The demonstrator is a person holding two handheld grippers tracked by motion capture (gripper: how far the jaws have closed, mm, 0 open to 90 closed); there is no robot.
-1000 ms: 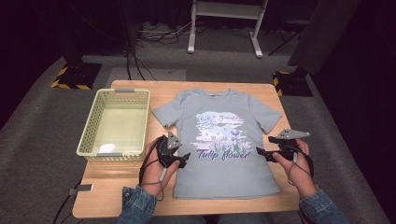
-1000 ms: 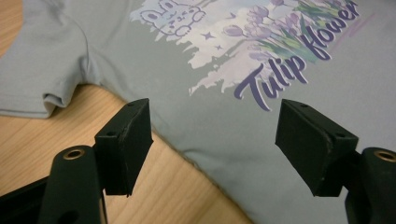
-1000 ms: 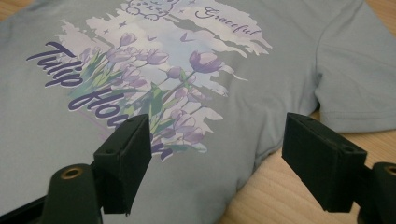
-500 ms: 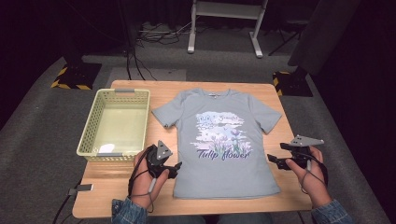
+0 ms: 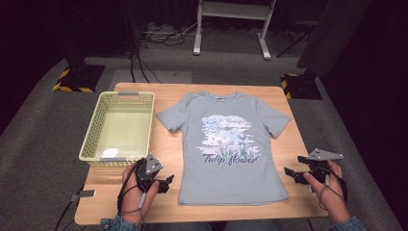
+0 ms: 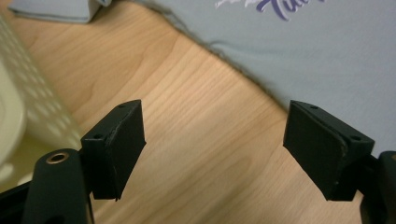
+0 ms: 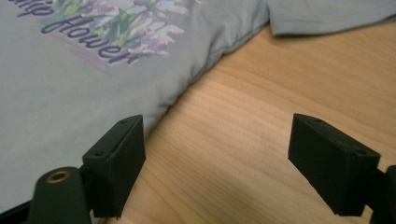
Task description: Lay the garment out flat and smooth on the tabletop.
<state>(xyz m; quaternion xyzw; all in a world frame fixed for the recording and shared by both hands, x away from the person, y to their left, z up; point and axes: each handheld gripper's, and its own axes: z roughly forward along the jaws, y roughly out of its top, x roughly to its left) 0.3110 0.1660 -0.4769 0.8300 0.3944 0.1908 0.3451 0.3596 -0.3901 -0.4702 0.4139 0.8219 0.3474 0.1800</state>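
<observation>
A soft grey T-shirt [image 5: 230, 149] lies flat and face up on the pale wooden bench [image 5: 298, 159], its sleeves spread and a purple flower print with cursive lettering across the chest. To its left stands a rectangular plastic basket [image 5: 94, 130] with perforated, lattice-like walls of pale yellow-green.

The left hand-held gripper [image 5: 166, 182] sits just beside the shirt's lower left edge, and the right hand-held gripper [image 5: 292, 169] just off its right edge; neither touches the cloth. Both have just been opening, and their matte black, blocky jaws stand wide apart with only bare wood grain between them.

The high view gives the whole layout, the grey carpeted floor [image 5: 38, 144] and the person's hands. The left gripper view adds the shirt's slightly rippled side seam and the blurred basket wall; the right gripper view shows the fine print and the hemmed sleeve edge up close.
</observation>
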